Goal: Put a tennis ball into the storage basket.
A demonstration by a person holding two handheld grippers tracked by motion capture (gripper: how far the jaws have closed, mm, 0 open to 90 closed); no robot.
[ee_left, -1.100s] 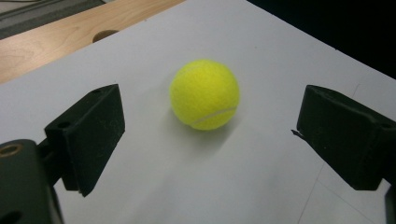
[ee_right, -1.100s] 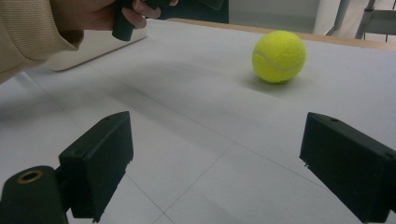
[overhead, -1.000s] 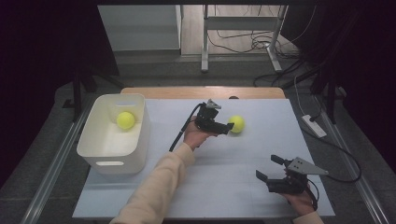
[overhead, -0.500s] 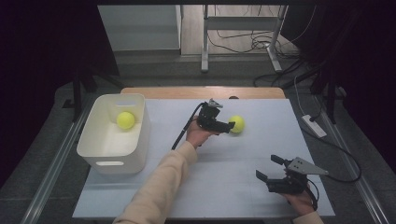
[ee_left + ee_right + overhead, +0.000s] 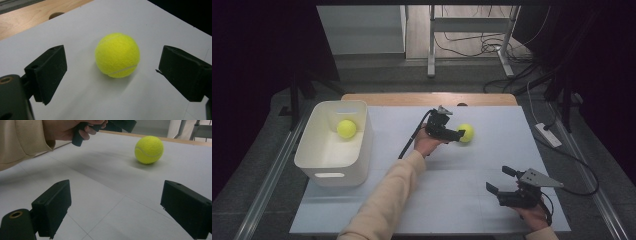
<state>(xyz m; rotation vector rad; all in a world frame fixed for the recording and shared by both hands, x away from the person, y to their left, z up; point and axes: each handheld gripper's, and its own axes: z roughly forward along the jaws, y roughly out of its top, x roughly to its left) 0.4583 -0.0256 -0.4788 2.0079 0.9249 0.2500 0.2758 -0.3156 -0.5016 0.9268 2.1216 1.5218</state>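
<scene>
— What sits left of the left tool (image 5: 458, 134)?
— A white bin (image 5: 332, 165) holding one tennis ball (image 5: 346, 128).
— And that tool itself?
— Jaws spread wide, gripping nothing; a second tennis ball (image 5: 117, 55) lies on the surface (image 5: 462, 175) between them, untouched.
— The right tool (image 5: 498, 181)?
— Also open and empty, well apart from that ball.

The bin (image 5: 333, 145) is taken as the landmark, set on the left part of the mat (image 5: 452, 200). One ball (image 5: 346, 128) is held inside the bin, toward its far end. A second ball (image 5: 465, 133) is placed on the mat well to the right of the bin, level with its far end. The left gripper (image 5: 458, 135) is positioned between bin and second ball, just beside that ball. The right gripper (image 5: 500, 181) is found farthest right of the bin, nearer the front edge.
</scene>
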